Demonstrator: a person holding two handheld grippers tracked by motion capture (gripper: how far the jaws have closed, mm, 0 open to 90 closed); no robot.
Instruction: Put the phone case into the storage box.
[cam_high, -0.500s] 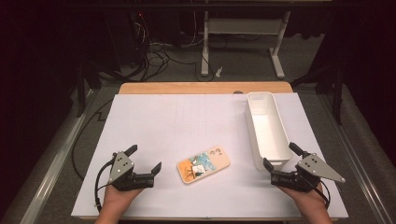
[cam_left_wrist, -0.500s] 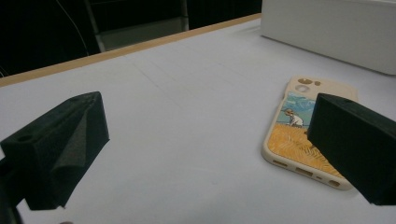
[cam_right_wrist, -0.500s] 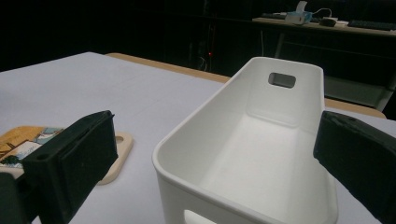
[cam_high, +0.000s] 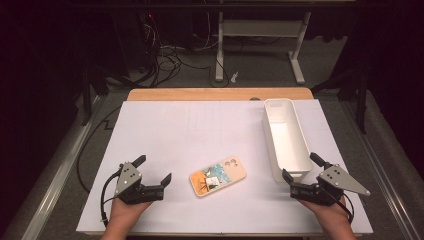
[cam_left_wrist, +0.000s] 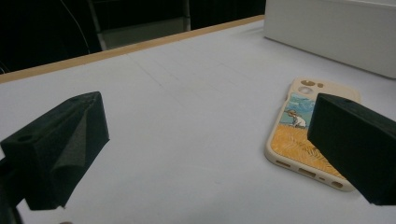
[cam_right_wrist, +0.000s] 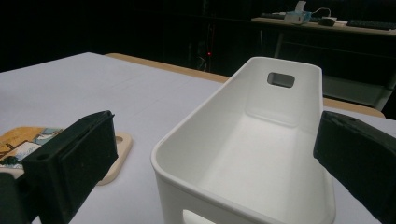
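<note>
Phone case (cam_high: 217, 177) is lying flat on the white sheet covering the bench (cam_high: 200, 130), near the front edge and roughly midway between the two hands. It's a cream-coloured case with a painted field scene on the back, and its camera cutouts point toward the white bin (cam_high: 286, 137). It sits at a slant, not square to the bench edge.

Left gripper (cam_high: 152, 175) is down at the front left, held in a hand (cam_high: 125, 212) coming in from the bottom. Its jaws are spread wide with nothing between them. In the left gripper view the case (cam_left_wrist: 306, 128) lies just past the right-hand jaw, partly hidden behind it, not touched as far as I can see.

Right gripper (cam_high: 300, 170) is at the front right, jaws also wide apart and holding nothing. It's parked just beside the near end of the bin, and in the right gripper view the bin (cam_right_wrist: 243, 154) sits straight ahead between the jaws, empty inside, with a handle slot in its far wall. The case (cam_right_wrist: 116, 149) peeks out at the left there, beside the bin, with a gap between them.
</note>
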